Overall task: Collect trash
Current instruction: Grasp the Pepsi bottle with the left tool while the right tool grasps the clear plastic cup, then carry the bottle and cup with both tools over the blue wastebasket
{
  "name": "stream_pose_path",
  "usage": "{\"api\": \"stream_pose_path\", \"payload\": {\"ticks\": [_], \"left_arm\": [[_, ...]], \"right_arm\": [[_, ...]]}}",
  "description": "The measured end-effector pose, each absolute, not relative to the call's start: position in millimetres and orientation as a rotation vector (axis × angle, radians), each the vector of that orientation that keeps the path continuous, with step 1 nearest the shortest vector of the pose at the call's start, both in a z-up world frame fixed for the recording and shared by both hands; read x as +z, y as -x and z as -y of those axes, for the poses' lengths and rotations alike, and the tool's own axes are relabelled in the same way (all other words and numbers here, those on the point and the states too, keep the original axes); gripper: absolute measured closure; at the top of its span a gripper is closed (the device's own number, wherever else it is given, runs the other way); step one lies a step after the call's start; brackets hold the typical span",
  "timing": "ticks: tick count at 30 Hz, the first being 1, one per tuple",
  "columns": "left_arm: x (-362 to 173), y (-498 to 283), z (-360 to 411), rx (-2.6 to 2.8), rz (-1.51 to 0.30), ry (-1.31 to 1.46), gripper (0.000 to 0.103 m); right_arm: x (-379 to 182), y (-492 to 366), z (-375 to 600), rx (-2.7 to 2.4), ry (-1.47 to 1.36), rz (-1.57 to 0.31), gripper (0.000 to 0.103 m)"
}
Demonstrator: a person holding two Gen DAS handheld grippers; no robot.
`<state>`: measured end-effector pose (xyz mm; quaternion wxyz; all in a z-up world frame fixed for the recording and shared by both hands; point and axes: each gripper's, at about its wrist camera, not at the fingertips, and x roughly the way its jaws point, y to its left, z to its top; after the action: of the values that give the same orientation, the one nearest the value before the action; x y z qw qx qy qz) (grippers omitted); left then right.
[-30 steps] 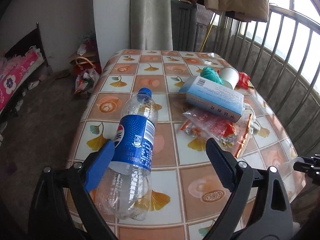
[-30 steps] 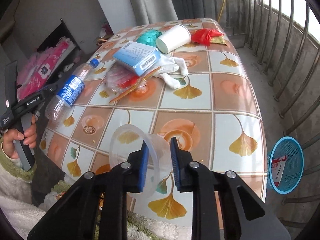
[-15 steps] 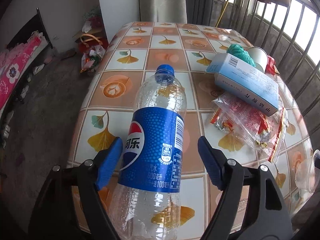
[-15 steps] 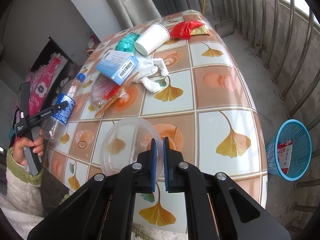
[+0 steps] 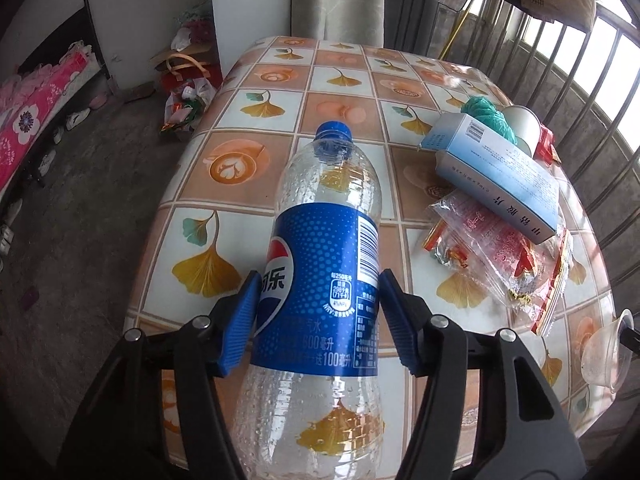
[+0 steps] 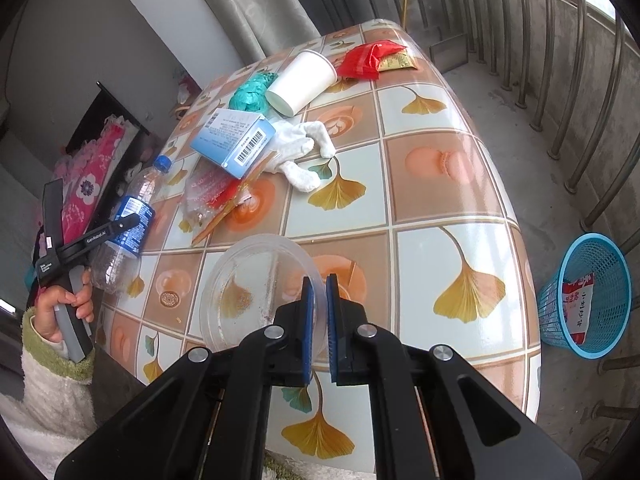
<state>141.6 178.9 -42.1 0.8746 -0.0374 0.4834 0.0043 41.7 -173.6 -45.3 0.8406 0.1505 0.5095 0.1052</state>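
Jaws: my left gripper (image 5: 318, 312) closing around the bottle (image 5: 320, 280); my right gripper (image 6: 319, 312) clamped on the plastic bowl (image 6: 256, 284). Basket (image 6: 588, 296) nearly empty; box (image 6: 234, 140), cup (image 6: 302, 82), wrappers (image 6: 370, 60) remain on the table (image 6: 440, 168).

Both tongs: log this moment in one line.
left tongs: closing around bottle | right tongs: shut on clear lid

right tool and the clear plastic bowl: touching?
Touching. In the right wrist view the right tool has both blue pads shut on the rim of the clear plastic bowl, one inside the wall and one outside, no gap.
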Motion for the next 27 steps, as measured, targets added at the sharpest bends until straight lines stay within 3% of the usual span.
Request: {"api": "stream_pose_path", "payload": {"ticks": [27], "left_arm": [[26.7, -96.3, -155.6, -0.078, -0.830, 0.102, 0.047]], "right_arm": [[-23.2, -28.1, 187.9, 0.212, -0.352, -0.995, 0.096]]}}
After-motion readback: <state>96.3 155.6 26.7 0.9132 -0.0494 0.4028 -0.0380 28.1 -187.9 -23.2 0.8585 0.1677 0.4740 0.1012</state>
